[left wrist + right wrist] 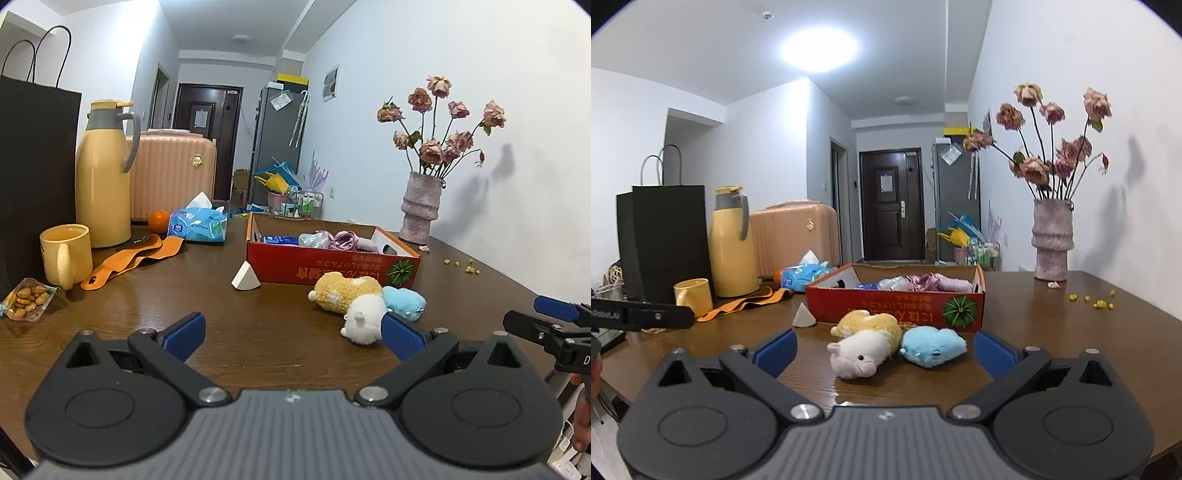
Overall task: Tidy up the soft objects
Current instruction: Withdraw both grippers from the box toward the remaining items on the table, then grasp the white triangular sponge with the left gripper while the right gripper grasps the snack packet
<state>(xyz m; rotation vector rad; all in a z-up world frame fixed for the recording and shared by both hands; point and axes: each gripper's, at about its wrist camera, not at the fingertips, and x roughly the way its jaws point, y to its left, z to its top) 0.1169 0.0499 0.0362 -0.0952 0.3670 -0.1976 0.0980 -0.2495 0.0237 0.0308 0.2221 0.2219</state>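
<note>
Facing the white plush lamb near the red cardboard box, the right gripper stood spread wide and empty, as did the left gripper; a centred, gentle squeeze on the body was advisable.

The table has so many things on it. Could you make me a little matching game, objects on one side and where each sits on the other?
Things:
1. white plush toy
2. pink satin cloth
3. dried roses
4. yellow mug

Places:
A. in the vase
B. beside the thermos
C. on the table, before the red box
D. inside the red box

Pairs: 1-C, 2-D, 3-A, 4-B
</note>
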